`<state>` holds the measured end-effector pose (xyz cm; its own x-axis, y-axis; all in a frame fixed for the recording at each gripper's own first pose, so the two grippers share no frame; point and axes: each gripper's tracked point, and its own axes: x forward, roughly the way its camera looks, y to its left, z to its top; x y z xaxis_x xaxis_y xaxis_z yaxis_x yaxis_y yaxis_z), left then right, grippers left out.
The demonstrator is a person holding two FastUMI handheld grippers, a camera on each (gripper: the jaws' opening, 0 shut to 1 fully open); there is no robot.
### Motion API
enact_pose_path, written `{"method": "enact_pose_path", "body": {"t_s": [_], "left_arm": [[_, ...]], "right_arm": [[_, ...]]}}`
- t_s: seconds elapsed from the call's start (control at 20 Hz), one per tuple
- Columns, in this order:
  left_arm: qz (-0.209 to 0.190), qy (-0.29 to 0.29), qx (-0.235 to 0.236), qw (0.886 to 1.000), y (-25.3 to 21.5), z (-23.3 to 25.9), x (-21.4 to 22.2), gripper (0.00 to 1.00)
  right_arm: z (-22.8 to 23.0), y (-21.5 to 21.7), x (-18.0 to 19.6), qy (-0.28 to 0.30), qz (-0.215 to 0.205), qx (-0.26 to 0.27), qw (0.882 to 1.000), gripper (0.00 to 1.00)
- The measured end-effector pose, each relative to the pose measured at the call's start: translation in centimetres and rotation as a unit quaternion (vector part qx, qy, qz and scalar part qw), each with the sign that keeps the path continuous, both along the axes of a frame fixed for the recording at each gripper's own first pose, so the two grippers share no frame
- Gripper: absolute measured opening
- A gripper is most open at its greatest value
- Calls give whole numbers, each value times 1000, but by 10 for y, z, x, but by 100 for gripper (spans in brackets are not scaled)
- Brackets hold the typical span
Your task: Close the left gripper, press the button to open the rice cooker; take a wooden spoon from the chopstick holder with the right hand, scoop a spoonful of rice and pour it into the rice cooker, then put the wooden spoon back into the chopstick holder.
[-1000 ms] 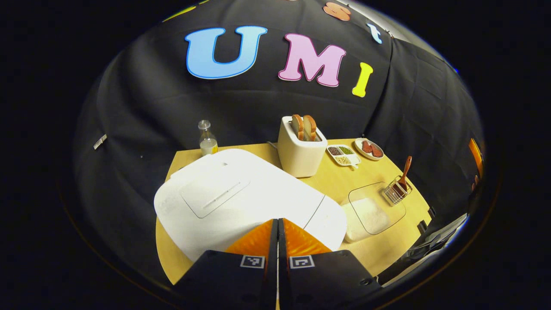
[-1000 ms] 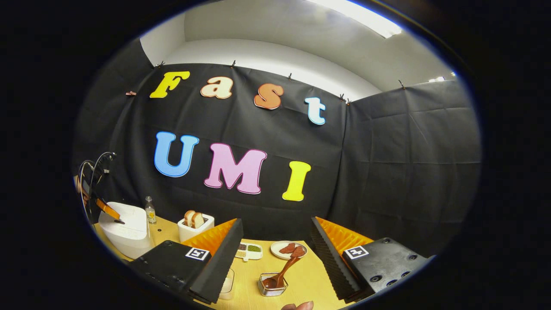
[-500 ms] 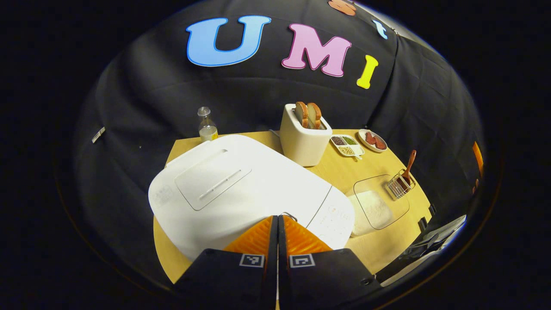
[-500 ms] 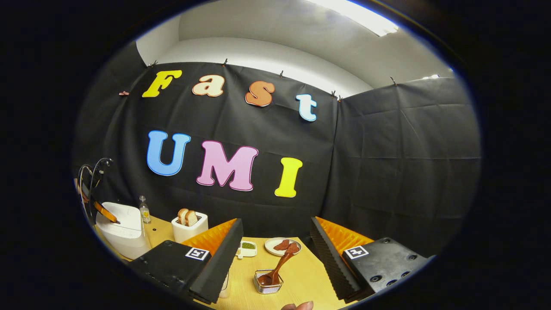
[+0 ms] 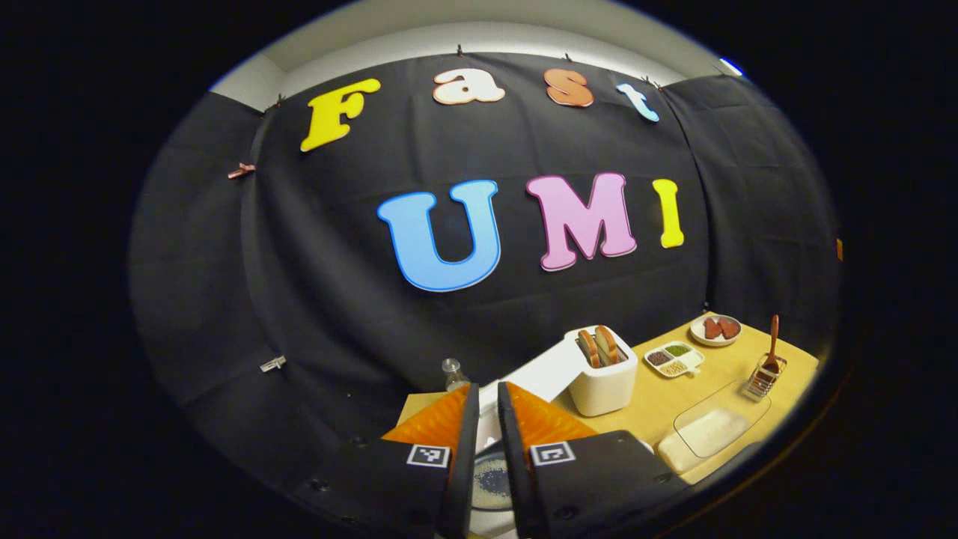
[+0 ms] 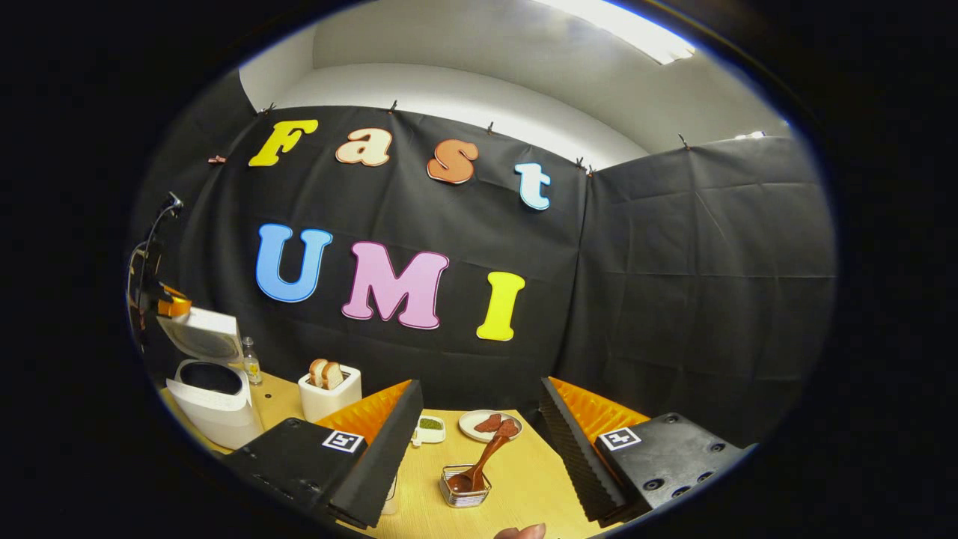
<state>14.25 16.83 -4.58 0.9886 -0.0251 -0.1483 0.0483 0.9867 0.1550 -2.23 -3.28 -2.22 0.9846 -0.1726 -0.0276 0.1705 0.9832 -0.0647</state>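
Note:
The white rice cooker (image 6: 213, 404) stands at the table's left with its lid (image 6: 202, 333) swung up. My left gripper (image 6: 172, 303) hovers just above that lid. In the left gripper view its fingers (image 5: 483, 397) are nearly together with nothing between them, and the lid's white edge (image 5: 539, 370) and the pot's inside (image 5: 490, 479) show past them. The wooden spoon (image 6: 483, 457) leans in the wire chopstick holder (image 6: 464, 494). My right gripper (image 6: 480, 383) is open, above and in front of the holder. The glass dish of rice (image 5: 711, 430) lies beside the holder (image 5: 763, 382).
A white toaster (image 5: 602, 370) with two bread slices stands right of the cooker, and a small bottle (image 5: 451, 370) behind it. A sectioned dish of beans (image 5: 673, 358) and a plate (image 5: 716, 328) sit near the back right. A fingertip (image 6: 520, 531) shows at the bottom edge.
The rice cooker's lid has sprung open. My left gripper has risen and tilted up off the cooker, its fingers parting slightly. The right gripper has hardly moved.

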Motion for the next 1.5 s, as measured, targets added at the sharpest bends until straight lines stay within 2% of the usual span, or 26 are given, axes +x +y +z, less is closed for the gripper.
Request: {"method": "enact_pose_path", "body": {"t_s": [0.05, 0.1, 0.3, 0.45, 0.65, 0.85, 1.2, 1.3, 1.45, 1.5], "left_arm": [[5, -19, 2, 1000, -1, 10, 1, 29], [11, -41, 6, 999, -1, 20, -2, 41], [26, -112, -5, 993, -18, 60, -25, 98], [54, -127, -28, 990, -36, 67, -45, 96], [65, -92, -52, 992, -80, 50, -62, 96], [89, -72, -67, 991, -113, 39, -70, 96], [128, -49, -57, 989, -138, 28, -85, 96], [137, -44, -55, 988, -143, 28, -88, 96], [148, -33, -44, 987, -149, 24, -92, 96], [154, -32, -41, 987, -150, 26, -94, 96]], "right_arm": [[-1, 0, 2, 2, 3, 2, 1000, 98], [-5, -1, 3, 8, 9, 4, 1000, 98], [-36, -14, 14, 45, 39, 28, 998, 98], [-67, -34, 35, 71, 59, 71, 993, 98], [-126, -51, 66, 117, 96, 115, 982, 98], [-200, -58, 95, 195, 126, 170, 958, 98], [-297, -60, 136, 291, 148, 252, 911, 95], [-308, -55, 146, 303, 154, 283, 897, 85], [-323, -42, 153, 319, 172, 307, 880, 78], [-327, -41, 153, 326, 174, 314, 875, 65]]}}
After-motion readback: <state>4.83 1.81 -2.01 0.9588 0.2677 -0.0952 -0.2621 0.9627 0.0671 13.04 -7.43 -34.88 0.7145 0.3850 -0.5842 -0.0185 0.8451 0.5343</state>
